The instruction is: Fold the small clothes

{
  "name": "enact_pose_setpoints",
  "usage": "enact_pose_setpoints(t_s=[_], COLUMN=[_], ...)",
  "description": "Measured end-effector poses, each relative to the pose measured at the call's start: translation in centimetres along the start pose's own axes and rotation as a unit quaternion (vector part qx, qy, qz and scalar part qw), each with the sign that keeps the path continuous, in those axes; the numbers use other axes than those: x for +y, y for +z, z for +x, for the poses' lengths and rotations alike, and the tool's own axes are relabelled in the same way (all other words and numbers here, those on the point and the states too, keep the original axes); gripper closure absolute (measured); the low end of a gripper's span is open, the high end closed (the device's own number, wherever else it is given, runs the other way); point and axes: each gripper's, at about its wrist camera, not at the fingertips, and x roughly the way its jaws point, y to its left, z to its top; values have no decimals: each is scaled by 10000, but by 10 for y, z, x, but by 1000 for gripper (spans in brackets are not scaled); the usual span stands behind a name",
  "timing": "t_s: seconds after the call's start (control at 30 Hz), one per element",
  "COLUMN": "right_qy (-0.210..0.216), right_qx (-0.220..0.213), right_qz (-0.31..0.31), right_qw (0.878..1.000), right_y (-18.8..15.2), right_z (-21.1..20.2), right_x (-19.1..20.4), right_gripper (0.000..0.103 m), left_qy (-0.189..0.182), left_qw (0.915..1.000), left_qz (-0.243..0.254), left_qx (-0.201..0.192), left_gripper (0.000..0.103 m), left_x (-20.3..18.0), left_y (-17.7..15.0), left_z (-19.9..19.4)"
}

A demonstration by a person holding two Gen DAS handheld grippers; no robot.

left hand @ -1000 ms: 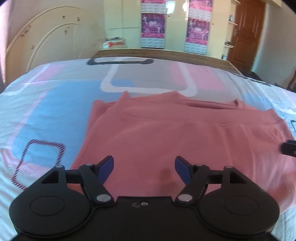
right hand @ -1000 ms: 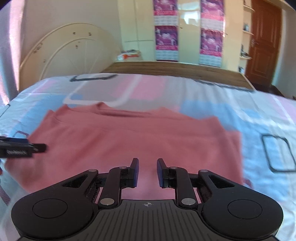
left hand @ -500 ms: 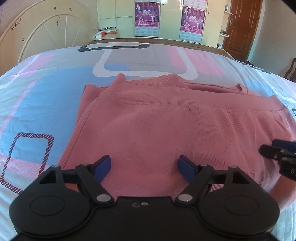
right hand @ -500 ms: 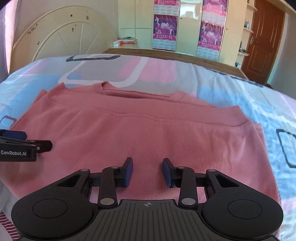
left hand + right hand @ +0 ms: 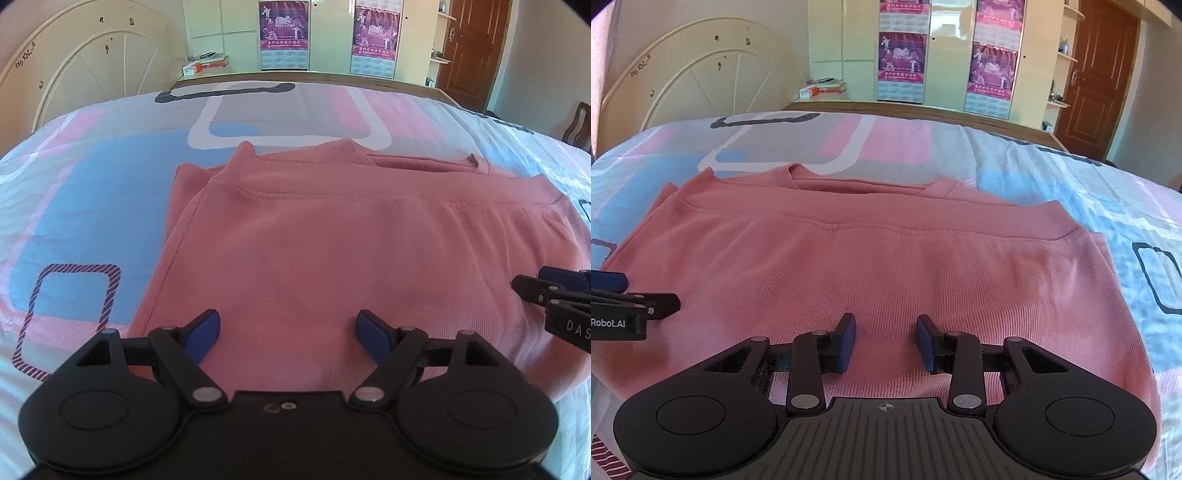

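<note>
A salmon-pink knit top (image 5: 332, 251) lies flat on the bed, folded over once so its hem lies just short of the neckline; it also shows in the right wrist view (image 5: 886, 266). My left gripper (image 5: 288, 332) is open and empty, low over the near fold edge at the garment's left half. My right gripper (image 5: 885, 341) is open and empty, over the near edge at the right half. Each gripper shows at the edge of the other's view: the right one (image 5: 554, 299), the left one (image 5: 628, 306).
The bed has a patterned sheet (image 5: 92, 206) in blue, pink and white. A cream headboard (image 5: 85, 74) stands at the far left. A wooden footboard edge (image 5: 923, 112), wardrobe with posters (image 5: 945, 55) and a brown door (image 5: 1097, 77) are behind.
Both grippers have come down and closer to the top's near edge. The right gripper's jaws have opened wider. The garment lies as before.
</note>
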Motion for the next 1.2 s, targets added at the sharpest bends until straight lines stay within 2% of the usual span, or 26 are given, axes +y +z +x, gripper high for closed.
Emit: enact_pose_setpoints(t_s=[0.23, 0.37, 0.67, 0.97, 1.2], right_qy=[28, -98, -28, 106, 326], right_qx=[-322, 46, -102, -150, -132], right_qz=[261, 19, 201, 267, 276], right_qw=[9991, 9999, 9997, 9995, 9990], right_y=[5, -4, -6, -12, -17], right_z=[-21, -7, -23, -44, -51], right_x=[8, 16, 16, 18, 18], right_gripper=[66, 66, 65, 64, 62], left_qy=[0, -6, -131, -320, -472], left_qw=[10000, 9999, 9999, 9991, 9943], left_qz=[85, 127, 63, -194, -764], left_qx=[-15, -20, 59, 203, 573], left_gripper=[22, 21, 21, 21, 20], left_x=[2, 3, 10, 29, 46], left_y=[-3, -3, -3, -24, -55], left_z=[-1, -1, -7, -35, -52])
